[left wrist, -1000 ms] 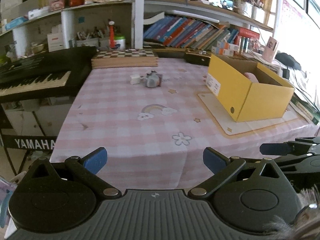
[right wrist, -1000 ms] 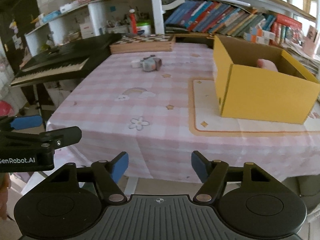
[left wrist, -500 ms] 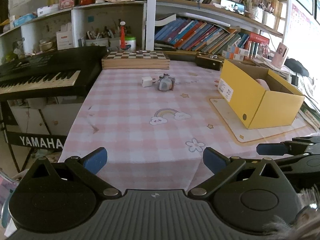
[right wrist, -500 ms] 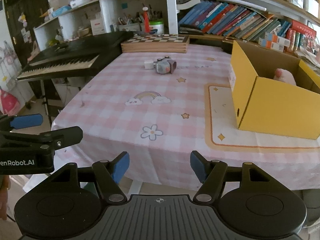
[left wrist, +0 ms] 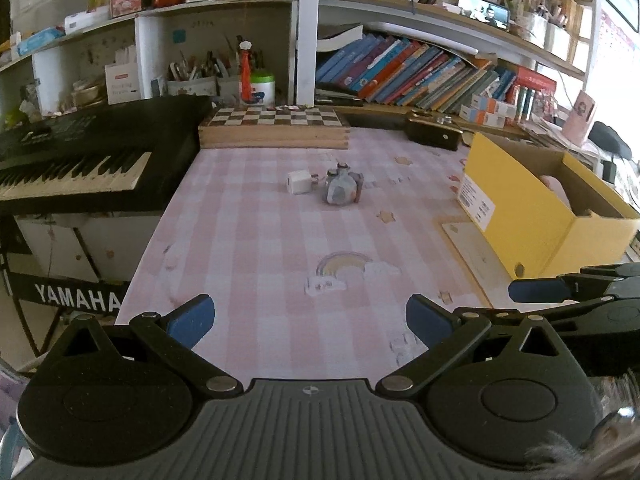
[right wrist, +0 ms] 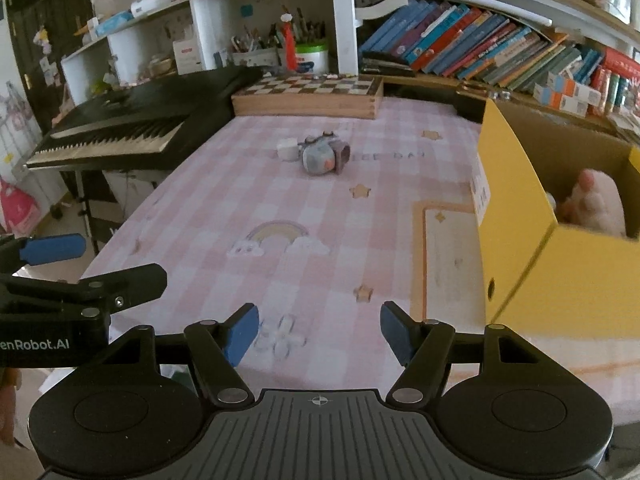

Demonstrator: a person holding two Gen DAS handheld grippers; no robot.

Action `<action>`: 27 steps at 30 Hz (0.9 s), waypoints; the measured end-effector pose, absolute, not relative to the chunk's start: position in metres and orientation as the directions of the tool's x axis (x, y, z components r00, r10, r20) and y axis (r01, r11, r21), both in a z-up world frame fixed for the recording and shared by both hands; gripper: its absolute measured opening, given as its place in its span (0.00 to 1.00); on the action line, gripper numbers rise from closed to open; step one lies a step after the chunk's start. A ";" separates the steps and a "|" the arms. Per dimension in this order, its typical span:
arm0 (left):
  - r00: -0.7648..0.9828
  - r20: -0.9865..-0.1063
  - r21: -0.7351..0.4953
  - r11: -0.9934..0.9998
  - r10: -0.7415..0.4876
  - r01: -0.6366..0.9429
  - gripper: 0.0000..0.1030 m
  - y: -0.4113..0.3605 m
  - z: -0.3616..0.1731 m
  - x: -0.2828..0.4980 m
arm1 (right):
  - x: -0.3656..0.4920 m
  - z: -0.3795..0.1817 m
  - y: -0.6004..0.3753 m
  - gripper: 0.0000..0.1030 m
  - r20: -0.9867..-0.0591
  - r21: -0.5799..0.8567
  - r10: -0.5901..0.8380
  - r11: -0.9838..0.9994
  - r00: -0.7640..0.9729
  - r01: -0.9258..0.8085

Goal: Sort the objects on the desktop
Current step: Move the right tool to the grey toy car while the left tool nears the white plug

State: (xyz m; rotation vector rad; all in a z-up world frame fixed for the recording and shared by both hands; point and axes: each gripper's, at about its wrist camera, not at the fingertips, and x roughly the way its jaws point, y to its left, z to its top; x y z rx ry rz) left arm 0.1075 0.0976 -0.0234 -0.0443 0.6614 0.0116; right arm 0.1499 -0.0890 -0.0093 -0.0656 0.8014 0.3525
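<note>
White bookshelf (left wrist: 298, 40) fills upper frame, leaning books (left wrist: 420, 76) upper right; black keyboard (left wrist: 80, 160) at left; pink checkered counter (left wrist: 280, 240) centre; bright daylight far right.

Small things and a yellow box on the pink cloth

A white cube (left wrist: 299, 182) touches a gray lumpy toy (left wrist: 342, 188) in the upper middle; the open yellow box (left wrist: 532, 216) at right holds something pink (right wrist: 598, 206).

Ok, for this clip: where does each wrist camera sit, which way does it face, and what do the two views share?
Left wrist: behind the open left gripper, facing across the pink checked table toward the chessboard box; the right gripper's fingers show at right.
Right wrist: behind the open right gripper, same heading, yellow box close at right; the left gripper's fingers show at left.
Shared: white charger, grey toy, keyboard.
</note>
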 end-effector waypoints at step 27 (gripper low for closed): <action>0.793 -0.608 0.008 1.000 0.025 -0.026 0.98 0.085 -0.029 0.256 | 0.317 0.002 -0.098 0.66 -0.677 0.107 0.300 0.944 0.672 -0.313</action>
